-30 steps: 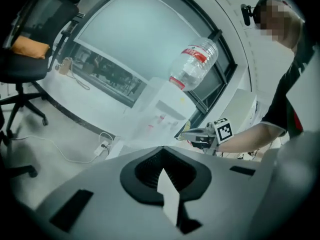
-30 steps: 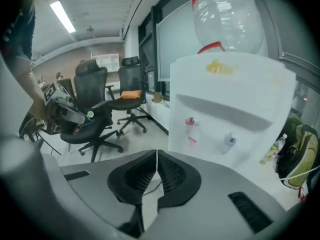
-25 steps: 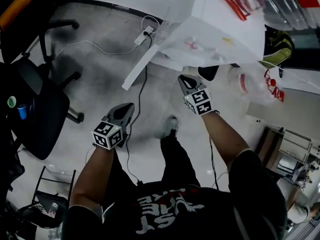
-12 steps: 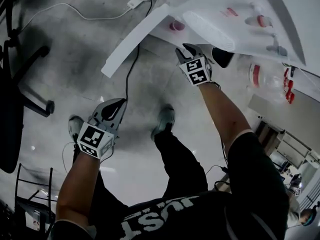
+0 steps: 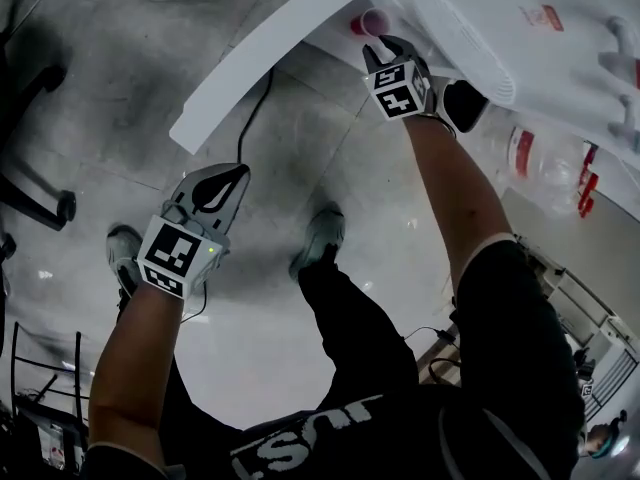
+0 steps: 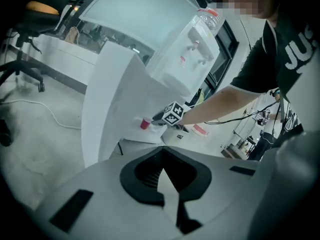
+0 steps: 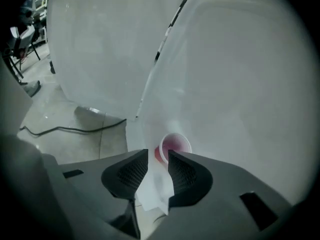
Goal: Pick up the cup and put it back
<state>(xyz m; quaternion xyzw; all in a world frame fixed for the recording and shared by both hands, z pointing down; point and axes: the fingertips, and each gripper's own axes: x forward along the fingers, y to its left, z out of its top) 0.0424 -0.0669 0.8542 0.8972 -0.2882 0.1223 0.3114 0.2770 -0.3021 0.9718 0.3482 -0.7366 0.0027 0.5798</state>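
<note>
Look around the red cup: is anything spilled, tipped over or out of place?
Nothing stands out. The red cup stands upright on the white surface, with no spill visible around it.

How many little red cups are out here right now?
1. The red cup stands on the white surface, close to its edge. Others may be hidden behind the white panels.

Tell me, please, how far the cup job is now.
Done: nothing visibly; the cup stands on the white surface. In hand: the right hand-held gripper points at the cup; its jaws have just been opening, nothing between them. Still to do: grip, lift, put back.
</note>
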